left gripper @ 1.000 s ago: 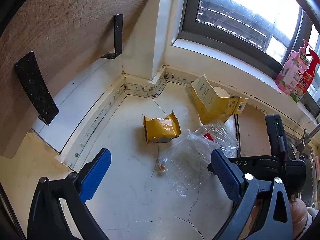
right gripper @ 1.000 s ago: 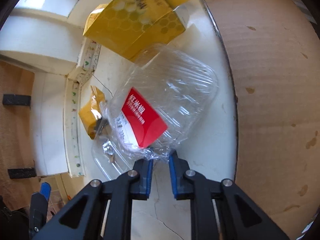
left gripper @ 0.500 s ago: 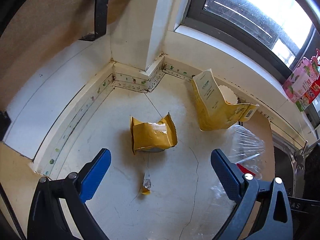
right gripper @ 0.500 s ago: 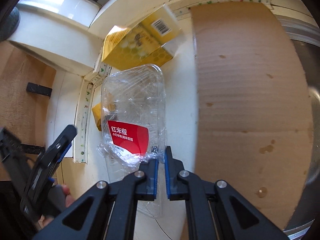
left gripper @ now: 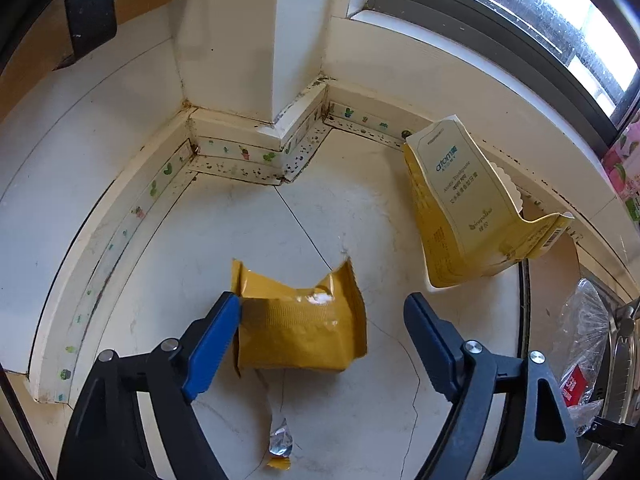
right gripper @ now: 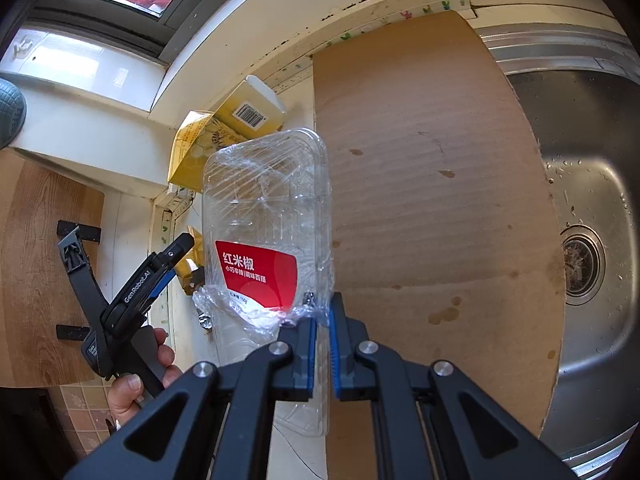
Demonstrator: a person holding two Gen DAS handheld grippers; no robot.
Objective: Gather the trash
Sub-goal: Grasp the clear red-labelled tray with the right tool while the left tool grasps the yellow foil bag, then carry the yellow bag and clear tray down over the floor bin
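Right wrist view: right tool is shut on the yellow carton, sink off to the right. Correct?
Not quite. In the right wrist view the right tool is shut on the clear plastic tray with the red label, not the yellow carton, which lies behind it by the wall. The sink is indeed off to the right.

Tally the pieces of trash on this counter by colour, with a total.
Yellow: 2, the torn pouch and the carton
Clear plastic: 1, the tray held in the right gripper
Silver-and-yellow scrap: 1
Total: 4
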